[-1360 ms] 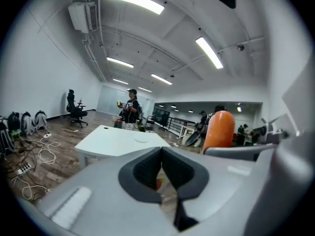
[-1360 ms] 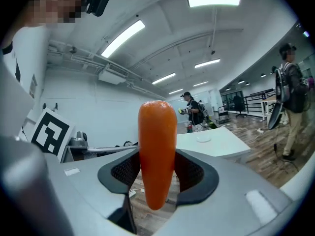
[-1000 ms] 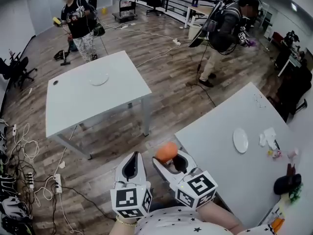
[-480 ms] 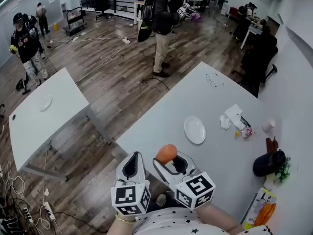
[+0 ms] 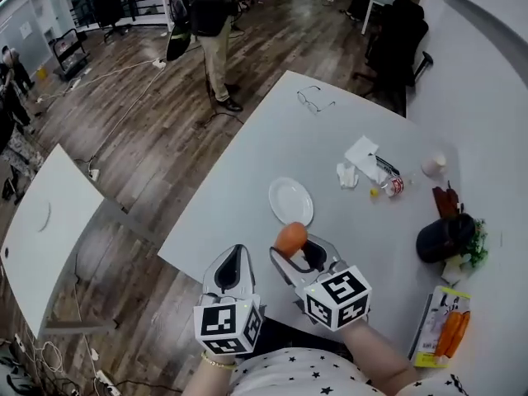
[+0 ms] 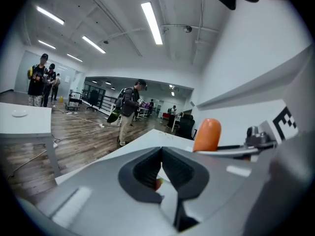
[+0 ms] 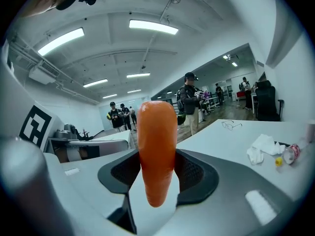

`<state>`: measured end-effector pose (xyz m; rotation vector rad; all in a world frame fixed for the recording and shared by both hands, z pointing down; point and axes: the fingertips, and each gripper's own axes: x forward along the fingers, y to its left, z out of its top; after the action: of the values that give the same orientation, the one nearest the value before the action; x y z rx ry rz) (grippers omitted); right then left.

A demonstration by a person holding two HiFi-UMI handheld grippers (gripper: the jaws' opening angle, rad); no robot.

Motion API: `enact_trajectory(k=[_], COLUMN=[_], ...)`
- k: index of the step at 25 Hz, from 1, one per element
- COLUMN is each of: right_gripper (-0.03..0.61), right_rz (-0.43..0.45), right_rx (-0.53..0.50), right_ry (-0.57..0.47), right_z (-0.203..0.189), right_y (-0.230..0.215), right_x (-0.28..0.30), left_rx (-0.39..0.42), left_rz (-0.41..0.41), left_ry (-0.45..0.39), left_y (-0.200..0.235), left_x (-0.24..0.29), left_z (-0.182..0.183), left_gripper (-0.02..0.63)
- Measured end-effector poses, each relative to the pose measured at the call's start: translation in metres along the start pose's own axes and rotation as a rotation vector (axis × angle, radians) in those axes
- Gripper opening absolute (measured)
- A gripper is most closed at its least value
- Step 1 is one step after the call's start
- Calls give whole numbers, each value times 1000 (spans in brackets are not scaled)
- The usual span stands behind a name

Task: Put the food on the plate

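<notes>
Both held side by side, pointing toward plate (image 5: 290,200): right tongs (image 5: 297,252) clamped on carrot (image 5: 290,238); left tongs (image 5: 234,252) together, empty.

A smooth orange carrot (image 7: 156,151) is glowing against the pale grey right gripper (image 5: 303,252), which is showing black-and-white square markers, as is the grey left gripper (image 5: 233,262). Farther off, a round white plate (image 5: 290,201) is blending into the white table (image 5: 247,163), left of which brown wood-plank flooring (image 5: 165,139) is showing.
</notes>
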<state>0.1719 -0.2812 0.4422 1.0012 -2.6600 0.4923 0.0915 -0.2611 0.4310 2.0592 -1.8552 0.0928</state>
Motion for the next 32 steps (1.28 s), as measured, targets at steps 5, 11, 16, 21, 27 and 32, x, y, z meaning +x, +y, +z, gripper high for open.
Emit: enact_trajectory(k=[5,11,16,21,27,32], right_gripper=[218,218,218,216,218,218], right_rz=[-59,-41,5,95,93,72], right_rx=[-26,-49,-59,-38,-43,-28], right_ry=[82,312,515,698,809,822], right_z=[-10,-36,-66,-89,-110,-115], right_y=[-59,-132,-169,-178,-182,-184], right_x=[22,77,122,162,181,187], left_rx=[9,17,-5,-21,-29,-29], left_rz=[-68,-99,-111,-113,-109,-106], left_ry=[27,58,87,106,112,118], left_y=[-12,-8,-3,0,4,6], left_x=[51,105,132,149,156,157], left_z=[-9,-17,-26,-33,-35,-36], left_gripper=[8,8,8,8,8,8])
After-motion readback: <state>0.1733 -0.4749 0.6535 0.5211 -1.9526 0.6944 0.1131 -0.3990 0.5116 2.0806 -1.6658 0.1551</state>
